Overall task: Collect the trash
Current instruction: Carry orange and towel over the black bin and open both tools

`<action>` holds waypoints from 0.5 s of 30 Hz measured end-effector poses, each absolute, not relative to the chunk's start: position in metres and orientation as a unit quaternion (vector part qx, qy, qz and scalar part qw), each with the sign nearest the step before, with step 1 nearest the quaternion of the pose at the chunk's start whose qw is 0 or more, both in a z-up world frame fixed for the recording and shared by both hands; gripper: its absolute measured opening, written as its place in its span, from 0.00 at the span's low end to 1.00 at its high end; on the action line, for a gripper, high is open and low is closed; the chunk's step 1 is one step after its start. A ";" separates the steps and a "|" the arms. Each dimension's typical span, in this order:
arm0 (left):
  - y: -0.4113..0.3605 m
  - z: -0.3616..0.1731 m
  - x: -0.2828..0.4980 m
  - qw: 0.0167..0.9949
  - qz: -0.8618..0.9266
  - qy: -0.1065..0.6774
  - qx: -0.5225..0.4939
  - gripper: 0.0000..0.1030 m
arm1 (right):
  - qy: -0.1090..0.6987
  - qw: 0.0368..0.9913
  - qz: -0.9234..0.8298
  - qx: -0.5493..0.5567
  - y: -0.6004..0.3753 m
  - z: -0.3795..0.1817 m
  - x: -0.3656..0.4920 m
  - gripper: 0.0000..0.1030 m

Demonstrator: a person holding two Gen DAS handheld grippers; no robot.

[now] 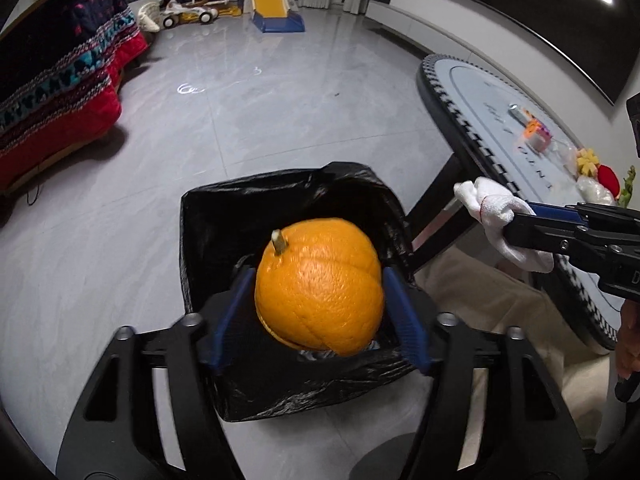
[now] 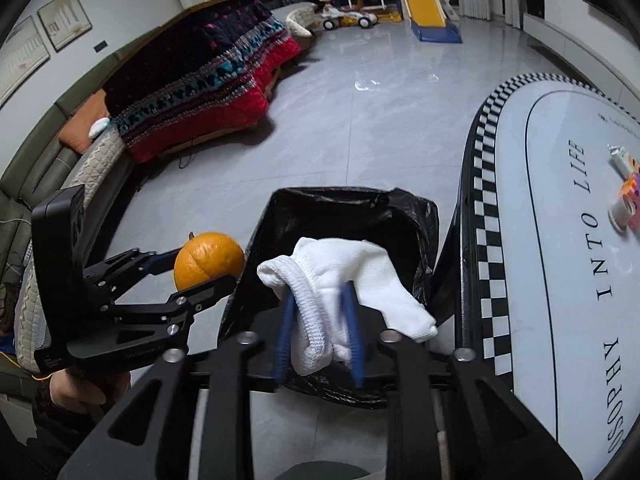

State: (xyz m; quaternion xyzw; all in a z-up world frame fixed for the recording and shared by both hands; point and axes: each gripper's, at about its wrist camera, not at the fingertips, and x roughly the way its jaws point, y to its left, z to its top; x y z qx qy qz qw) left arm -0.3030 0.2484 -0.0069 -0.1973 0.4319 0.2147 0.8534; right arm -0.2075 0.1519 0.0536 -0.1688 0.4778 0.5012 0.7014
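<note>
My left gripper (image 1: 320, 280) is shut on an orange peel (image 1: 320, 286), a hollow orange shell with a stem, held just above the open bin lined with a black bag (image 1: 216, 216). In the right wrist view the left gripper (image 2: 208, 264) holds the peel (image 2: 208, 260) at the bin's left edge. My right gripper (image 2: 320, 308) is shut on a crumpled white sock (image 2: 340, 280) above the bin's black bag (image 2: 320, 208). In the left wrist view the right gripper (image 1: 516, 224) and the sock (image 1: 496, 208) hang to the right of the bin.
A table with a checkered edge (image 2: 488, 240) stands right of the bin, with small items (image 2: 624, 200) on it. A sofa with a red patterned blanket (image 2: 208, 84) is at left. Toys and a yellow slide (image 2: 424, 0) stand far back. Grey tiled floor lies between.
</note>
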 end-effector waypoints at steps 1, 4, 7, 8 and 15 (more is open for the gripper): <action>0.253 -0.009 -0.310 0.851 0.235 0.425 -0.201 0.94 | 0.480 0.705 0.493 -0.170 0.155 0.051 -0.207 0.56; 0.265 -0.013 -0.318 0.846 0.254 0.407 -0.234 0.94 | 0.479 0.710 0.491 -0.159 0.152 0.051 -0.206 0.56; 0.270 -0.012 -0.324 0.846 0.262 0.404 -0.229 0.94 | 0.476 0.713 0.492 -0.153 0.143 0.054 -0.205 0.56; 0.269 -0.010 -0.323 0.847 0.264 0.404 -0.224 0.94 | 0.475 0.714 0.493 -0.150 0.141 0.055 -0.204 0.56; 0.260 -0.006 -0.312 0.851 0.244 0.412 -0.214 0.94 | 0.462 0.725 0.493 -0.134 0.120 0.062 -0.200 0.56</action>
